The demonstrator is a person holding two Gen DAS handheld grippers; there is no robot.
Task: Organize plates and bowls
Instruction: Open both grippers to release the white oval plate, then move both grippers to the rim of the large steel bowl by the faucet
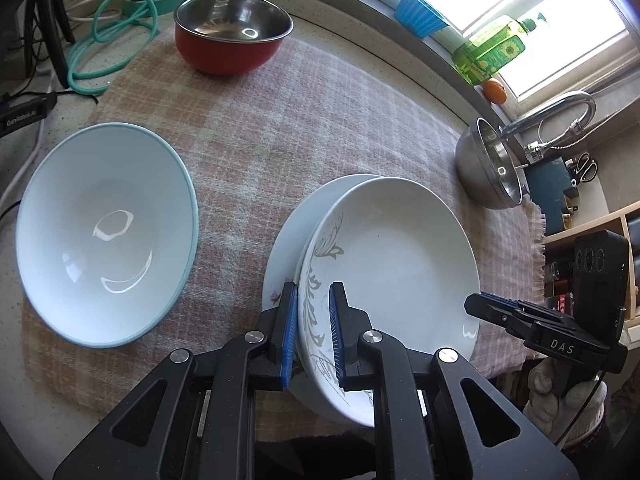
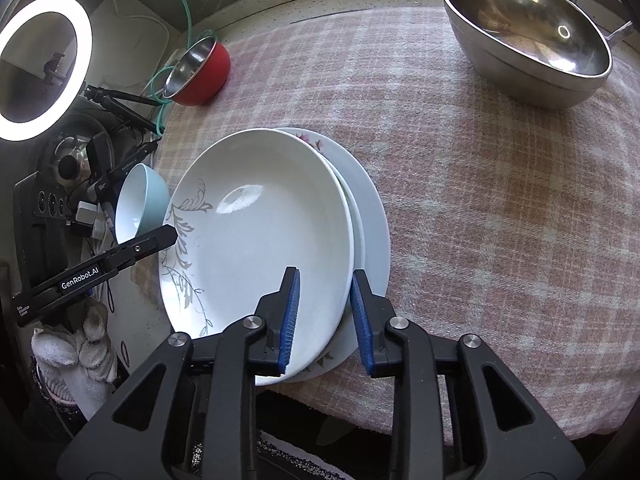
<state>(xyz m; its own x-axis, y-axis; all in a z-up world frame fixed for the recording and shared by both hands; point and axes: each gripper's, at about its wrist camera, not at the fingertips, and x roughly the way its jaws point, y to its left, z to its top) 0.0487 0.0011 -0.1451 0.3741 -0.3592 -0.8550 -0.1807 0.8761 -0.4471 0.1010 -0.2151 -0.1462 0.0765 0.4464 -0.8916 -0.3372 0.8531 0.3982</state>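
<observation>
Bright window (image 1: 500,4) daylight, ring light (image 2: 38,68) glare, dark fisheye-warped corners.

Pink-and-cream checked cloth (image 1: 280,128) covers the speckled counter (image 2: 328,4). Teal hose (image 1: 116,28) coiled at far left w/ white cable (image 1: 92,0) beside it. On the window sill: blue ribbed cup (image 1: 420,14), green-yellow oil bottle (image 1: 490,50), an orange (image 1: 495,91) just beside the bottle. Chrome tap (image 1: 560,116) near scissors (image 1: 585,166). Lit ring light (image 2: 44,68) on a stand, left side of right wrist view.
</observation>
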